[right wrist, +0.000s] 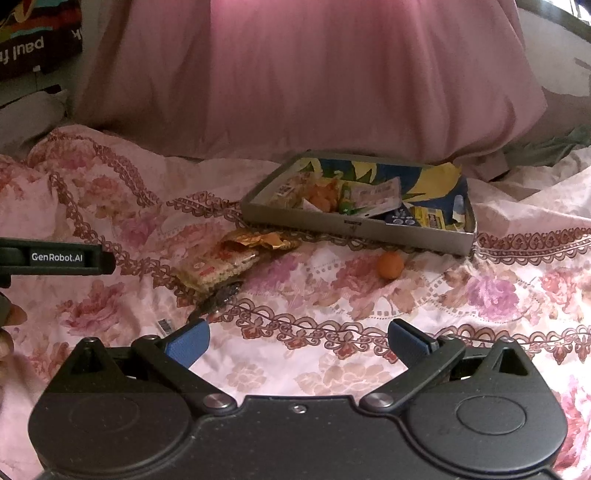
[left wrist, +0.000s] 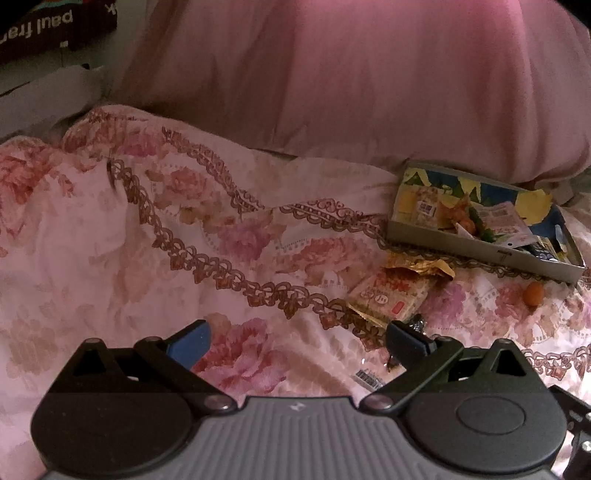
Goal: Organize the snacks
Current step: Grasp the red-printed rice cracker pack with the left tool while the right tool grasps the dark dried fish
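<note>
A shallow grey box [left wrist: 480, 249] [right wrist: 354, 227] with a blue and yellow lining lies on the flowered bedspread and holds several snack packets. In front of it lie a crumpled gold wrapper [left wrist: 421, 266] [right wrist: 258, 240] and a pale biscuit packet [left wrist: 388, 297] [right wrist: 218, 267]. A small dark wrapped sweet [left wrist: 417, 325] [right wrist: 221, 295] lies just below the packet. A small orange ball-shaped snack [left wrist: 534, 294] [right wrist: 390, 264] rests near the box's front wall. My left gripper [left wrist: 297, 343] is open, low over the bedspread, left of the packet. My right gripper [right wrist: 297, 343] is open with nothing between its fingers.
A large pink pillow [left wrist: 351, 81] [right wrist: 306, 81] rises behind the box. A dark printed bag [left wrist: 55, 29] [right wrist: 33, 40] stands at the back left. The left gripper's body [right wrist: 55, 257] and a hand [right wrist: 7, 332] show at the right wrist view's left edge.
</note>
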`<state>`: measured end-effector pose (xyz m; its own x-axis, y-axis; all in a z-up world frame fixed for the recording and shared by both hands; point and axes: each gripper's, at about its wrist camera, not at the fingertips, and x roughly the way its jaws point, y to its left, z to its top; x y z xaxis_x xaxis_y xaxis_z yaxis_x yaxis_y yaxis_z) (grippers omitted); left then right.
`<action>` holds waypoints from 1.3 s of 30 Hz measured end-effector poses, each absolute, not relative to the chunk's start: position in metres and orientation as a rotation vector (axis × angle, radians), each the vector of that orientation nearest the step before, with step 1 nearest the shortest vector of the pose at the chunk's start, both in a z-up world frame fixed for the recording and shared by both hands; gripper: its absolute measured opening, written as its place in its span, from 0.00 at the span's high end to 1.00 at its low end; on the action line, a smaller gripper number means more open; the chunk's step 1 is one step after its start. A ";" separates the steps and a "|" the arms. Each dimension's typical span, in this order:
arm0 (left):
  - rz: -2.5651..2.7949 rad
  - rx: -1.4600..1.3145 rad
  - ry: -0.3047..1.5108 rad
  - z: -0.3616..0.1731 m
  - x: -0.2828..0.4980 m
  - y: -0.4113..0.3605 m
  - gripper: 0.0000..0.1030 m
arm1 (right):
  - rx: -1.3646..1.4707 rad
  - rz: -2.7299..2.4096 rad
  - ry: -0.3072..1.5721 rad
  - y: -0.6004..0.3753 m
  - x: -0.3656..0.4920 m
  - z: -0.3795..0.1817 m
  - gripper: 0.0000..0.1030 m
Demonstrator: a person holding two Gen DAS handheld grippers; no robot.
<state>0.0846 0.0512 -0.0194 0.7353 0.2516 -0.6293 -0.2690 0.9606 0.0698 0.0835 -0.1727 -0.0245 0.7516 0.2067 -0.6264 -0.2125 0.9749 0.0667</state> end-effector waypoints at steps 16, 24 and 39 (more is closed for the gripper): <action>0.186 -0.052 0.761 -0.021 0.121 0.066 0.00 | -0.091 0.306 0.735 -0.147 0.131 -0.030 0.01; 0.223 0.048 0.782 -0.032 0.160 0.081 0.00 | -0.176 0.362 0.711 -0.125 0.149 -0.042 0.01; 0.171 0.184 0.783 -0.052 0.208 0.074 0.00 | -0.156 0.401 0.734 -0.096 0.179 -0.072 0.01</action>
